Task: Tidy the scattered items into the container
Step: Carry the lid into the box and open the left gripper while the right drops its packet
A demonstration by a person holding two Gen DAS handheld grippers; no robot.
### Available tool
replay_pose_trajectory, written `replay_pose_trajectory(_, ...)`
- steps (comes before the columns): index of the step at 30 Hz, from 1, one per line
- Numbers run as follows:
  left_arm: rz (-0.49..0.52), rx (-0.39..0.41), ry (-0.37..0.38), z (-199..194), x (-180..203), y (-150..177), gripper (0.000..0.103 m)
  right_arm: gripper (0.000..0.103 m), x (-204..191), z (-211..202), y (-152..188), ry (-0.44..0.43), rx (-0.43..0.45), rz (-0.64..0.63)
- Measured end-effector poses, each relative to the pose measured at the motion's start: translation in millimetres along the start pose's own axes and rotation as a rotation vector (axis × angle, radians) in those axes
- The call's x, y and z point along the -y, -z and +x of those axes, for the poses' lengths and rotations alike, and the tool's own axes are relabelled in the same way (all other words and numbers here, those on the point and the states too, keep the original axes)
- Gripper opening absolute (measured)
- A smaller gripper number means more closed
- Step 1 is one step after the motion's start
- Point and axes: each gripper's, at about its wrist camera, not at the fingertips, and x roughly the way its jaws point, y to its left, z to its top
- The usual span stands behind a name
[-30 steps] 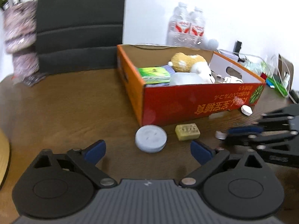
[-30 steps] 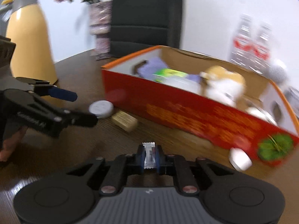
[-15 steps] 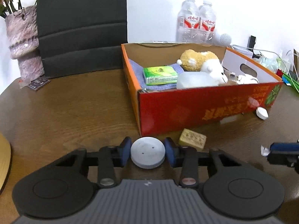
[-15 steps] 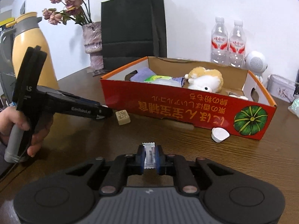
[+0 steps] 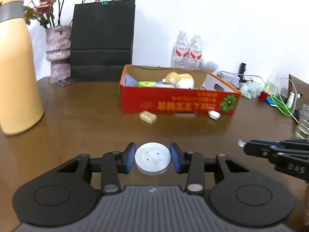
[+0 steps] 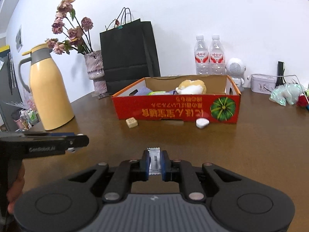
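left wrist view: my left fingers (image 5: 152, 157) clamp the grey disc (image 5: 153, 158), right fingers (image 6: 155, 163) pinch a sachet (image 6: 154, 161); both well short of the red box (image 5: 173, 100). i'd carry them level over its rim before letting go.

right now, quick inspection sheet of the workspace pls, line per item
surface: brown wooden table, bare in the middle
job's things: red cardboard box already holds a plush toy and a green packet; a tan block and a white cap lie on the table at its front
clutter: yellow thermos, vase of dried flowers, black paper bag, two water bottles, white speaker
grippers: left tongs shut on a grey round disc; right tongs shut on a small white sachet
cables: white cable at the far right edge
surroundings: white wall
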Motion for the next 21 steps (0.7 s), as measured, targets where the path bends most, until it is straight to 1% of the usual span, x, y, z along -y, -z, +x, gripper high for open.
replay_pose_trajectory(2,0.010,0.012,0.026,-9.1,8.4,2.8,0.039,0.011,-1.2,-6.4,4.8,-0.003,-0.001,-0.001)
replay_pose_trajectory(4,0.026,0.032,0.030,-15.5,13.8,-1.9,0.039,0.011,0.3,-11.9,5.2,-0.010,0.007,0.009)
replay_pose_trajectory(5,0.026,0.043,0.035,-16.1,14.3,-6.5,0.039,0.011,2.1,-14.0,2.9,-0.014,0.016,0.015)
replay_pose_trajectory(8,0.009,0.046,0.094,-7.5,6.5,-34.9,0.040,0.011,11.3,-18.7,-16.3,-0.021,0.059,0.020)
replay_pose_trajectory(10,0.032,0.048,0.119,4.8,1.5,-65.3,0.040,0.011,20.6,-19.7,-42.3,-0.020,0.103,0.006)
replay_pose_trajectory(12,0.043,0.035,0.135,24.8,-2.0,-102.6,0.040,0.011,30.4,-16.9,-77.0,-0.008,0.153,-0.018)
replay_pose_trajectory(14,0.054,0.006,0.136,53.9,-4.8,-139.9,0.040,0.011,43.1,-2.9,-119.2,0.000,0.160,-0.018)
replay_pose_trajectory(15,0.058,-0.027,0.121,74.4,-6.1,-158.2,0.040,0.011,50.6,9.7,-140.2,-0.008,0.139,-0.007)
replay_pose_trajectory(16,0.039,-0.066,0.111,94.1,-10.4,-172.2,0.040,0.011,58.3,27.4,-161.0,-0.017,0.090,0.007)
replay_pose_trajectory(17,0.014,-0.127,0.109,118.1,-16.4,-185.9,0.040,0.011,67.0,48.8,-180.0,-0.017,0.035,0.027)
replay_pose_trajectory(19,-0.031,-0.264,0.106,168.9,-29.7,-202.2,0.040,0.011,80.1,97.4,-206.0,-0.015,-0.117,0.042)
replay_pose_trajectory(21,-0.050,-0.369,0.082,212.9,-39.1,-205.3,0.040,0.011,95.5,150.1,-216.5,-0.022,-0.295,0.097)
